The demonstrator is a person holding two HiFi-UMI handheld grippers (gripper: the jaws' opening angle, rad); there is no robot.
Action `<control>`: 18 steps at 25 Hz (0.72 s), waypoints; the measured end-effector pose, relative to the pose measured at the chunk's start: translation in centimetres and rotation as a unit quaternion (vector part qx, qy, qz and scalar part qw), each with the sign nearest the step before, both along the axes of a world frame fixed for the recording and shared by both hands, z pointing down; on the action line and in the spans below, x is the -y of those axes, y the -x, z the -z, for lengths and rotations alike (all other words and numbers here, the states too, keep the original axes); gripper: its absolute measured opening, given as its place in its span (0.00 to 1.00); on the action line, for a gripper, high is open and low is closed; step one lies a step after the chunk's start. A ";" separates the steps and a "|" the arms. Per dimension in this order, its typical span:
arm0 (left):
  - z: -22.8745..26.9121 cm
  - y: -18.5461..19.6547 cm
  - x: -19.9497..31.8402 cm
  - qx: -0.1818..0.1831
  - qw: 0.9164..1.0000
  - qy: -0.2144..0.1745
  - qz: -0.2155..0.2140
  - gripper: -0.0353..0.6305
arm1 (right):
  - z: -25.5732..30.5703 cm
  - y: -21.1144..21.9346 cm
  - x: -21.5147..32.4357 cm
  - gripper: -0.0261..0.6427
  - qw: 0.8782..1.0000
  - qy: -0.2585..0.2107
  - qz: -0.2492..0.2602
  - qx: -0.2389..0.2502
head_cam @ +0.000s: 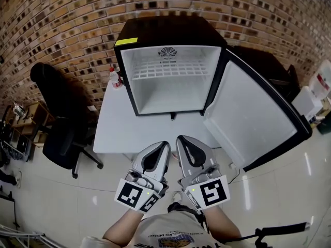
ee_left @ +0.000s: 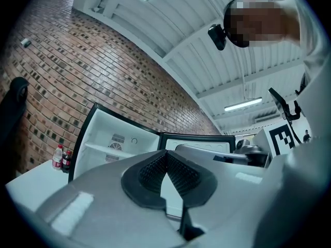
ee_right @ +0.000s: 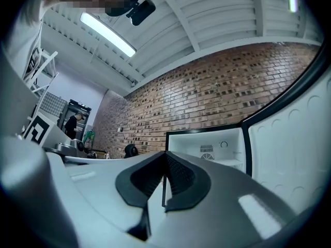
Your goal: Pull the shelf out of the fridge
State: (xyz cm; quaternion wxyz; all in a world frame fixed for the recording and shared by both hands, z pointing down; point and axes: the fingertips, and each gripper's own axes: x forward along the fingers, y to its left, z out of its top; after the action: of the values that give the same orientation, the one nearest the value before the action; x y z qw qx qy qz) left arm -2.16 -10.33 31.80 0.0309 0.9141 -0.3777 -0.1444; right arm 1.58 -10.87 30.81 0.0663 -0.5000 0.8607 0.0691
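A small black fridge [head_cam: 170,32] stands on a white table [head_cam: 124,133] against a brick wall, its door [head_cam: 253,115] swung wide to the right. Inside, a white wire shelf [head_cam: 168,68] sits level across the upper part of the white cavity. My left gripper [head_cam: 161,146] and right gripper [head_cam: 182,140] hang side by side near the table's front edge, well short of the fridge, both shut with nothing between the pads. The left gripper view shows the shut left gripper [ee_left: 166,154] before the fridge's interior [ee_left: 111,146]. In the right gripper view the right gripper [ee_right: 165,155] is shut too.
Two small bottles [head_cam: 115,78] stand on the table left of the fridge. A black office chair [head_cam: 59,118] is on the floor at the left. White containers [head_cam: 315,94] sit at the far right. Glossy tiled floor surrounds the table.
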 end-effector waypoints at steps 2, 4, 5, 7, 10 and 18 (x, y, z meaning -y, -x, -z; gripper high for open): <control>0.1 -0.5 1.3 -0.003 1.000 0.002 0.004 0.06 | 0.2 -0.4 1.2 0.04 1.000 -0.003 0.005 0.000; 0.1 -0.9 2.5 -0.006 1.000 0.003 0.009 0.06 | 0.2 -0.8 2.2 0.05 1.000 -0.004 0.011 -0.002; 0.1 -1.1 3.0 -0.007 1.000 0.003 0.011 0.06 | 0.3 -0.9 2.7 0.04 1.000 -0.004 0.013 -0.004; 0.2 -1.5 3.9 -0.012 1.000 0.006 0.015 0.06 | 0.4 -1.2 3.5 0.05 1.000 -0.006 0.019 -0.008; 0.2 -1.8 5.2 -0.022 0.999 0.016 0.019 0.06 | 0.7 -1.6 4.8 0.04 1.000 -0.005 0.022 -0.007; -0.5 -1.4 8.0 -0.040 0.998 0.039 0.031 0.06 | 0.2 -2.3 7.6 0.04 1.000 0.007 0.021 0.010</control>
State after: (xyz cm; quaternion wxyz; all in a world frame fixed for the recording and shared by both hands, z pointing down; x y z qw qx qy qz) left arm -0.73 -18.37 32.31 0.0771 0.8933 -0.4098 -0.1674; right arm 3.92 -18.48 30.59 0.0729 -0.4827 0.8709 0.0565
